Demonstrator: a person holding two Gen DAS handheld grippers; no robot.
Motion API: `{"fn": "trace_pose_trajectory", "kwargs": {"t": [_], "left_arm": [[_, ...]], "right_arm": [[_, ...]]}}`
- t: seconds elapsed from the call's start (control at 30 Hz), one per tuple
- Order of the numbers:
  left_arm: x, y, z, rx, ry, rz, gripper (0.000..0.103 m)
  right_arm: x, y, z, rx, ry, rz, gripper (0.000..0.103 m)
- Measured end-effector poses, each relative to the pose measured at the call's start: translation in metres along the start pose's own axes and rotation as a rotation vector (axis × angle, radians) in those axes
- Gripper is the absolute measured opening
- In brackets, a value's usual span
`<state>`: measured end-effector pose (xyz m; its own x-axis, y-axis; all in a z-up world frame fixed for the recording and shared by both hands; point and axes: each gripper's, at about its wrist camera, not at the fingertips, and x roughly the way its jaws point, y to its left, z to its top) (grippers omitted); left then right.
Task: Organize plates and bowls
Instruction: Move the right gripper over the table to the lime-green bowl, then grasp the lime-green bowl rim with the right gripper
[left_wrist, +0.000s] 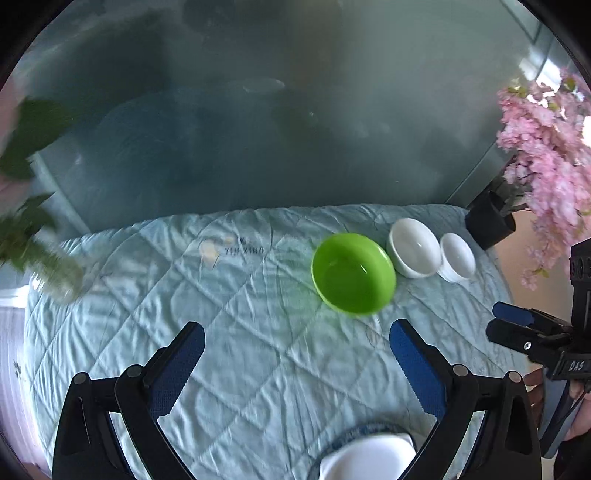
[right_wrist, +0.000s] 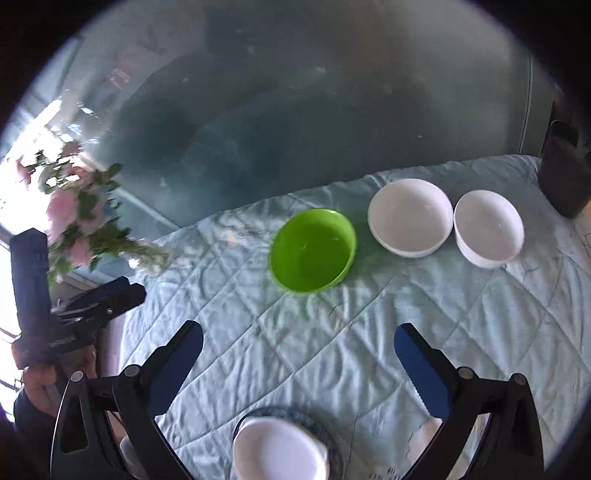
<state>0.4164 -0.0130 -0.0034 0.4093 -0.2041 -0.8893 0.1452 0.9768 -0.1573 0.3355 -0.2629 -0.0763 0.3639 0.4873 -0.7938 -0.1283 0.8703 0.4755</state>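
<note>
A green bowl (left_wrist: 352, 273) (right_wrist: 313, 254) stands on the pale blue quilted cloth (left_wrist: 240, 314) (right_wrist: 461, 314). Two white bowls stand to its right: a larger one (left_wrist: 413, 246) (right_wrist: 410, 217) and a smaller one (left_wrist: 457, 257) (right_wrist: 488, 228). A white dish on a blue-rimmed plate (left_wrist: 369, 456) (right_wrist: 280, 448) sits at the near edge. My left gripper (left_wrist: 297, 341) is open and empty above the cloth, near the green bowl. My right gripper (right_wrist: 298, 343) is open and empty, short of the green bowl.
Pink flowers in a dark pot (left_wrist: 489, 218) stand at the right; the pot also shows in the right wrist view (right_wrist: 563, 173). A vase of flowers (right_wrist: 81, 218) stands at the left edge. A glass pane rises behind the table. The other gripper (left_wrist: 532, 332) (right_wrist: 92, 302) shows at each view's side.
</note>
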Motion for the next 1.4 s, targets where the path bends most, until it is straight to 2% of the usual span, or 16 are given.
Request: {"fn": "trace_pose_trajectory", "kwargs": {"t": [0.1,0.17,0.4,0.5,0.53,0.63,0.7,0.8,0.87,0.9,1.0,1.07,1.1,1.17,1.27,1.4], "left_arm": [[0.034,0.003,0.024,0.007,0.005,0.010,0.101],[0.062,0.006,0.039,0.000,0.029,-0.016,0.101],[0.141,0.016,0.059,-0.041,0.090,-0.032,0.101],[0.169,0.016,0.060,-0.045,0.121,-0.051,0.096],[0.181,0.015,0.061,-0.042,0.142,-0.053,0.091],[0.210,0.014,0.062,-0.038,0.198,-0.084,0.081],[0.224,0.013,0.063,-0.036,0.213,-0.082,0.081],[0.240,0.015,0.061,-0.042,0.242,-0.102,0.070],[0.246,0.013,0.060,-0.031,0.258,-0.127,0.063],[0.247,0.011,0.059,-0.019,0.258,-0.133,0.061],[0.249,0.004,0.057,0.000,0.271,-0.158,0.046],[0.250,-0.003,0.056,0.013,0.279,-0.179,0.030],[0.250,-0.006,0.056,0.027,0.281,-0.194,0.025],[0.249,-0.014,0.056,0.047,0.279,-0.213,0.007],[0.246,-0.023,0.056,0.088,0.270,-0.181,0.006],[0.245,-0.025,0.055,0.090,0.278,-0.171,0.005]], "right_arm": [[0.025,-0.006,0.012,0.013,0.024,-0.035,0.103],[0.042,-0.008,0.018,0.033,0.039,-0.045,0.103],[0.106,-0.032,0.037,0.135,0.077,-0.094,0.103],[0.126,-0.037,0.041,0.146,0.090,-0.116,0.103],[0.134,-0.038,0.042,0.147,0.099,-0.127,0.102],[0.151,-0.043,0.042,0.162,0.120,-0.129,0.094],[0.160,-0.046,0.041,0.169,0.126,-0.132,0.077],[0.167,-0.047,0.040,0.151,0.137,-0.170,0.052],[0.173,-0.050,0.041,0.173,0.157,-0.176,0.049],[0.175,-0.051,0.041,0.175,0.161,-0.184,0.042],[0.180,-0.053,0.041,0.185,0.173,-0.195,0.026],[0.181,-0.053,0.042,0.195,0.169,-0.185,0.014],[0.181,-0.052,0.042,0.196,0.166,-0.182,0.009],[0.182,-0.050,0.042,0.196,0.172,-0.183,0.007],[0.184,-0.051,0.043,0.208,0.171,-0.201,0.008],[0.184,-0.055,0.045,0.227,0.169,-0.190,0.008]]}}
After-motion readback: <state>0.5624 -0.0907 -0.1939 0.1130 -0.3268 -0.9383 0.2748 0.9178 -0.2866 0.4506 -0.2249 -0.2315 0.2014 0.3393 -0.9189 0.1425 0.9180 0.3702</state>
